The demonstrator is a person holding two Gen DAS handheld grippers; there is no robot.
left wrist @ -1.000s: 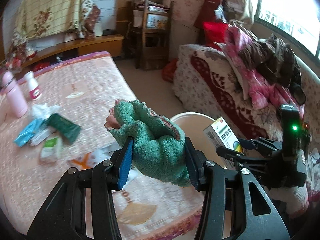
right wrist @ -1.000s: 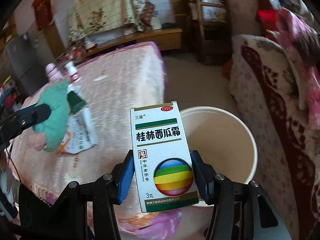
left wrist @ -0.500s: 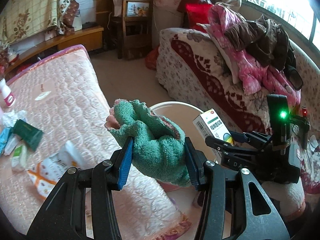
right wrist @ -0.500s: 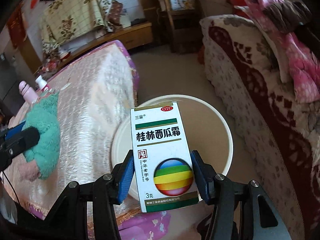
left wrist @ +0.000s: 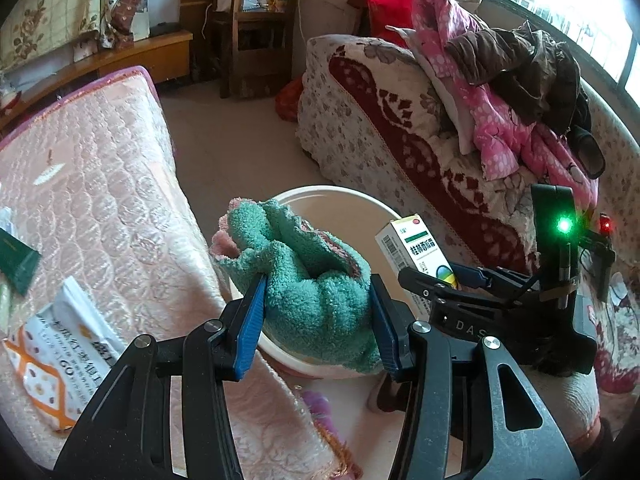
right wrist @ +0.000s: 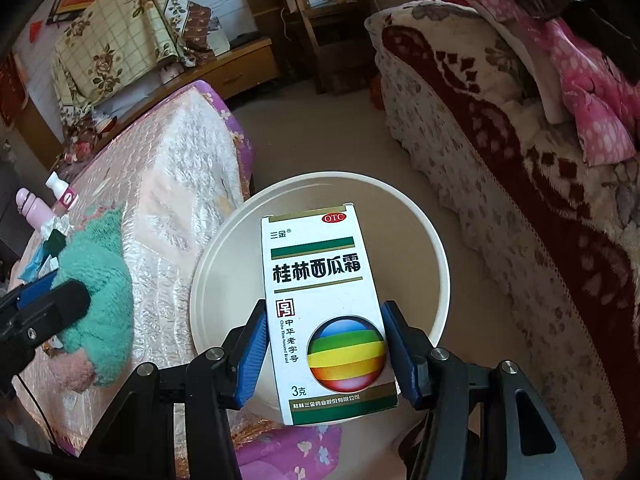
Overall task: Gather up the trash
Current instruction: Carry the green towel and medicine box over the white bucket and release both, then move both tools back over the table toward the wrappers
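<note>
My left gripper (left wrist: 316, 312) is shut on a fluffy green and pink sock (left wrist: 304, 276), held over the near left rim of a cream round bin (left wrist: 340, 196) on the floor. The sock also shows in the right wrist view (right wrist: 100, 280). My right gripper (right wrist: 324, 344) is shut on a white medicine box (right wrist: 320, 304) with a rainbow ball, held upright over the bin (right wrist: 400, 208). The box (left wrist: 416, 248) and right gripper (left wrist: 452, 280) also show at the right of the left wrist view.
A pink quilted bed (left wrist: 100, 184) lies left of the bin, with a white and orange packet (left wrist: 60, 344), a dark green packet (left wrist: 16, 260), a pink bottle (right wrist: 32, 212) and a white bottle (right wrist: 62, 192). A floral sofa (left wrist: 400, 136) with piled clothes (left wrist: 500, 80) stands right.
Both grippers have moved right, away from the bed, and now hold the sock and the box over the bin. Both stay shut on their loads.
</note>
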